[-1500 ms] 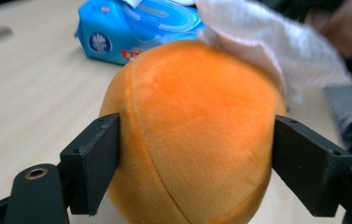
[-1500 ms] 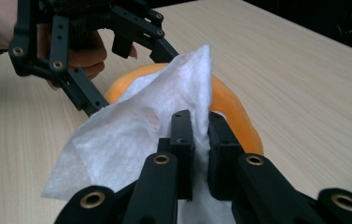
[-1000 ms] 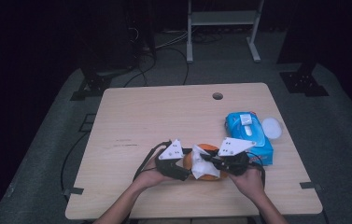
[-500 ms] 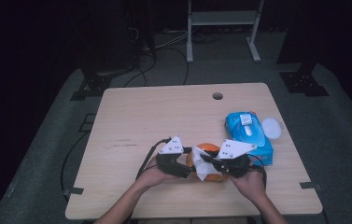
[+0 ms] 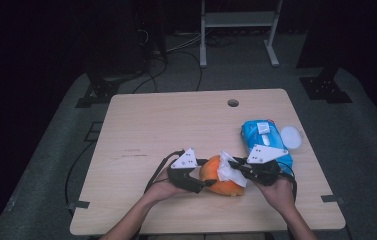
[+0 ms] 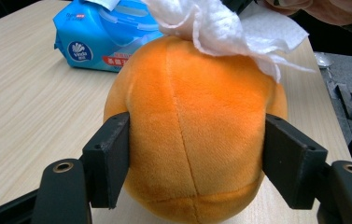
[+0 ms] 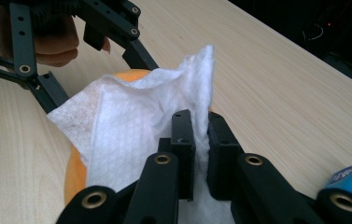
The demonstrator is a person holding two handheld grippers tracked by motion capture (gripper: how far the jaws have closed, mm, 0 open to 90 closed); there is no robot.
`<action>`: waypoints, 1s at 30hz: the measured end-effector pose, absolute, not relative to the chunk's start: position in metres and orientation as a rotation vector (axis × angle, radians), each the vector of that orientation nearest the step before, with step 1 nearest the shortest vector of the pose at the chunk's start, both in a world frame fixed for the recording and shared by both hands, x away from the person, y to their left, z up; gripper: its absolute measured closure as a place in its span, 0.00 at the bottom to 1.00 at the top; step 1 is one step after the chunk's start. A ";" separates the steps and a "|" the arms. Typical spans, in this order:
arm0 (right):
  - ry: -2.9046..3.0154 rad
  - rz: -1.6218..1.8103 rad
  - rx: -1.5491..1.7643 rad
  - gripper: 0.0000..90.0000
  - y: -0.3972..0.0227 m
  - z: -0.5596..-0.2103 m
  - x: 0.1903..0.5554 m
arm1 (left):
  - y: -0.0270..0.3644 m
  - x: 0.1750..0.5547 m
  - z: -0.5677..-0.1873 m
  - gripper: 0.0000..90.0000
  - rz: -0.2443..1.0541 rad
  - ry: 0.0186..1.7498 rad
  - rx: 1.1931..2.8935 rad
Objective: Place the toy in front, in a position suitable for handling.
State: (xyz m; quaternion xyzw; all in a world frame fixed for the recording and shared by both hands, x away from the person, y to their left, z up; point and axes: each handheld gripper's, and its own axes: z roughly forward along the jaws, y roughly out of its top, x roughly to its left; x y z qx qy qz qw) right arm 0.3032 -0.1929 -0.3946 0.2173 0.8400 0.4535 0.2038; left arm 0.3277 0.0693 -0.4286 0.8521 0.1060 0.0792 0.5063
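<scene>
An orange plush ball (image 5: pixel 215 181) rests on the wooden table (image 5: pixel 176 125) near its front edge. My left gripper (image 5: pixel 203 184) comes in from the ball's left. Its jaws have just been closing, and in the left gripper view both pads press into the sides of the ball (image 6: pixel 192 121). My right gripper (image 5: pixel 238 167) is shut on a crumpled white wipe (image 5: pixel 230 169) lying over the top right of the ball. In the right gripper view the jaws (image 7: pixel 200 135) pinch a fold of the wipe (image 7: pixel 131 126), which drapes over the ball (image 7: pixel 73 179).
A blue pack of wipes (image 5: pixel 263 137) lies just behind my right hand, with a white round lid (image 5: pixel 291 136) at its right side. A cable hole (image 5: pixel 233 103) sits near the table's far edge. The front edge is close under both forearms.
The right gripper has shifted a little to the right with the wipe across the top of the ball. The left gripper has stayed in place against the ball.
</scene>
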 end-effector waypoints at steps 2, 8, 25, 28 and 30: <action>2.340 1.271 0.598 0.92 -0.191 -0.393 0.302 | 0.068 0.327 -0.428 0.33 0.194 0.249 2.055; 2.387 1.348 0.476 0.92 -0.161 -0.389 0.291 | 0.065 0.322 -0.426 0.34 0.221 0.205 2.090; 2.412 1.336 0.459 0.92 -0.149 -0.391 0.292 | 0.062 0.319 -0.425 0.34 0.235 0.192 2.093; 2.418 1.344 0.475 0.92 -0.151 -0.390 0.296 | 0.064 0.320 -0.426 0.35 0.227 0.196 2.089; 2.400 1.363 0.550 0.92 -0.163 -0.390 0.305 | 0.065 0.321 -0.426 0.35 0.227 0.195 2.089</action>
